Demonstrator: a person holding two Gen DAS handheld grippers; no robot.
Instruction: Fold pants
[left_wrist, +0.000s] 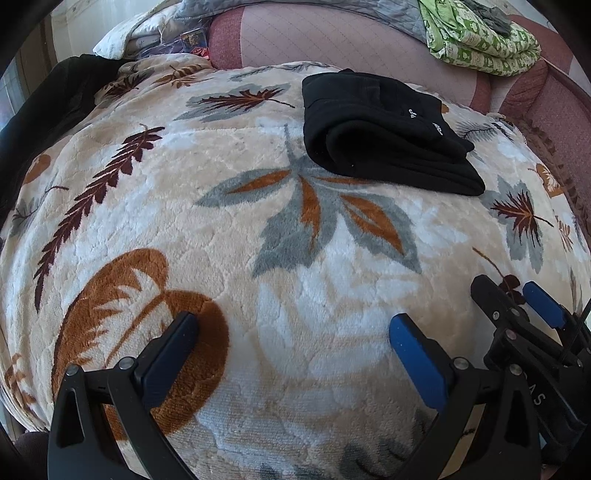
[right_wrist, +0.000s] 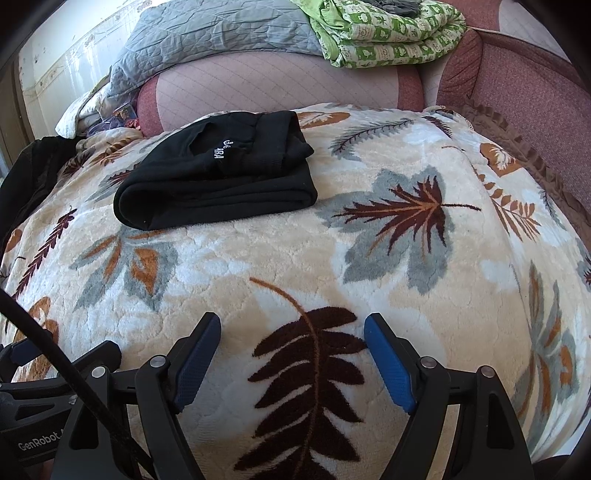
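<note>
The black pants (left_wrist: 388, 133) are seen folded into a thick, neat bundle with small white letters on top. They are laid on a fluffy blanket (left_wrist: 258, 295) with big leaf shapes in brown, orange and grey. The bundle is placed at the far side of the blanket, close to the pink sofa back (right_wrist: 277, 85).

The left gripper (left_wrist: 293, 345) is held low over the near part of the blanket. Its two blue pads are spread wide apart, and nothing is held between them. The right gripper (right_wrist: 293, 354) is held just beside it — its pads are also spread wide, and nothing is gripped. In the left view, the right gripper can be seen at the right edge. Both grippers are kept well apart from the pants.

A green patterned cloth (right_wrist: 384, 33) is piled on top of the sofa back, far and to the right. A grey quilt (right_wrist: 207, 40) is draped beside it — more to the left. Something dark (left_wrist: 55, 99) is seen at the far left edge of the blanket.
</note>
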